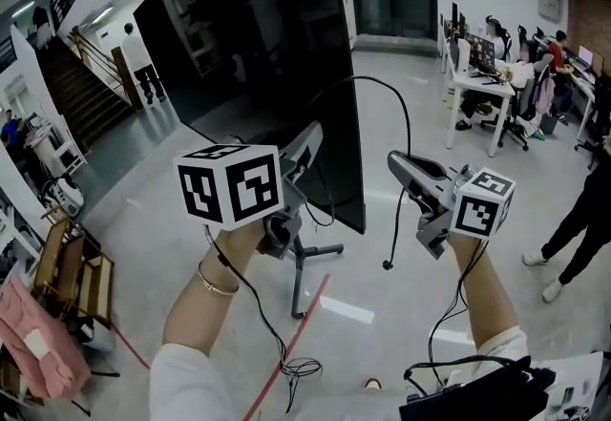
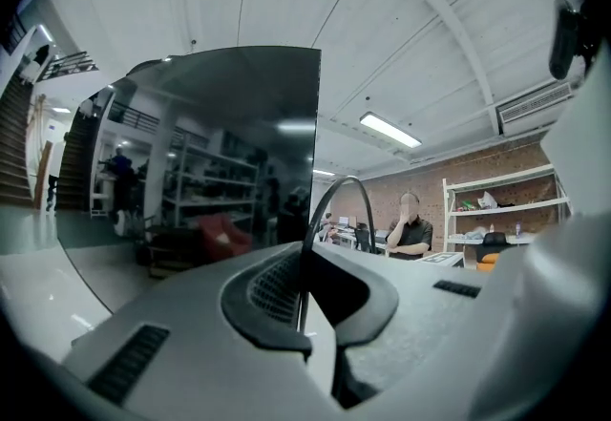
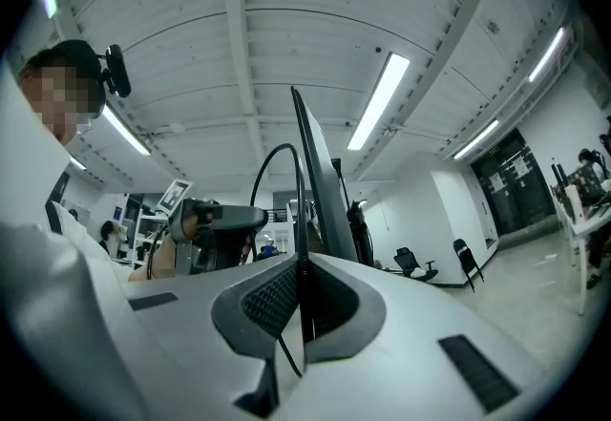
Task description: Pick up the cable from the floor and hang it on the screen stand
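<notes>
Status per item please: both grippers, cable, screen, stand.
left gripper: jaws shut on the cable.
right gripper: jaws shut on the cable.
cable: raised, arched between the two grippers, plug end dangling below the right gripper; not yet hung.
screen: dark, upright.
stand: upright on the floor, cable not on it.

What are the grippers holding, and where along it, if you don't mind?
Both pinch the black cable: the right gripper near its dangling end, the left gripper farther along.
</notes>
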`<state>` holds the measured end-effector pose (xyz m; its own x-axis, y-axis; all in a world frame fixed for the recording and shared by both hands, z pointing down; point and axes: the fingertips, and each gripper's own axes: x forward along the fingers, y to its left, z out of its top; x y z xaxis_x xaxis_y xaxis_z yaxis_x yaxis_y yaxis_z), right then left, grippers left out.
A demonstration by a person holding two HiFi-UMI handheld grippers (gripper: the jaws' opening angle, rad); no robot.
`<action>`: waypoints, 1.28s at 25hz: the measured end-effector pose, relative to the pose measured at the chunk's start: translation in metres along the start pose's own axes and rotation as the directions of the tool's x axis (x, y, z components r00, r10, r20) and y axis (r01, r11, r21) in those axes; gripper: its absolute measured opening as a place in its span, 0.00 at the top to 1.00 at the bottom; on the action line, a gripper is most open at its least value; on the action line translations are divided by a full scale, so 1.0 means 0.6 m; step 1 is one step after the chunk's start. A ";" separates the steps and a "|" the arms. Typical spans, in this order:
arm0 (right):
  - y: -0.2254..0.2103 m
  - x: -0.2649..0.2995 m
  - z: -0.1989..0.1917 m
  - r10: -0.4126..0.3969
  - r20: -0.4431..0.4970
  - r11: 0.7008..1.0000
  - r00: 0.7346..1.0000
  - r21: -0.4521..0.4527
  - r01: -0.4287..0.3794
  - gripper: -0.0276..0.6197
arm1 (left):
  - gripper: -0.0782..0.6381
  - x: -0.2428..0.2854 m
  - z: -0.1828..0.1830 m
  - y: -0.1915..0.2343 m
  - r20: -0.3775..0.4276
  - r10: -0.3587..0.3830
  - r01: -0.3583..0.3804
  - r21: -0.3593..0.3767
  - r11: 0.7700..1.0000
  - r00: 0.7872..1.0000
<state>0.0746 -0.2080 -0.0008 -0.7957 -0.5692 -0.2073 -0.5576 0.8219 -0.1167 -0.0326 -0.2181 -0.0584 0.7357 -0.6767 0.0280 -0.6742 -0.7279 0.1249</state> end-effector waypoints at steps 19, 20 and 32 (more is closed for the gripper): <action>0.002 0.083 0.253 0.079 0.127 0.994 0.989 -0.088 -0.068 0.94 | 0.88 0.004 0.169 0.022 0.113 0.134 -0.138 0.029 0.990 0.985; 0.005 0.086 0.262 0.085 0.135 0.993 0.987 -0.096 -0.072 0.94 | 0.88 0.003 0.173 0.024 0.117 0.136 -0.141 0.028 0.990 0.984; -0.007 0.147 0.394 0.123 0.187 0.979 0.975 -0.184 -0.089 0.94 | 0.88 0.029 0.263 0.055 0.179 0.189 -0.198 0.035 0.980 0.966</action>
<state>0.0628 -0.2560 -0.2480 -0.7998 -0.4491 -0.3983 -0.5188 0.8509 0.0824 -0.0519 -0.2711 -0.2101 0.5714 -0.8109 -0.1266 -0.8086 -0.5826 0.0822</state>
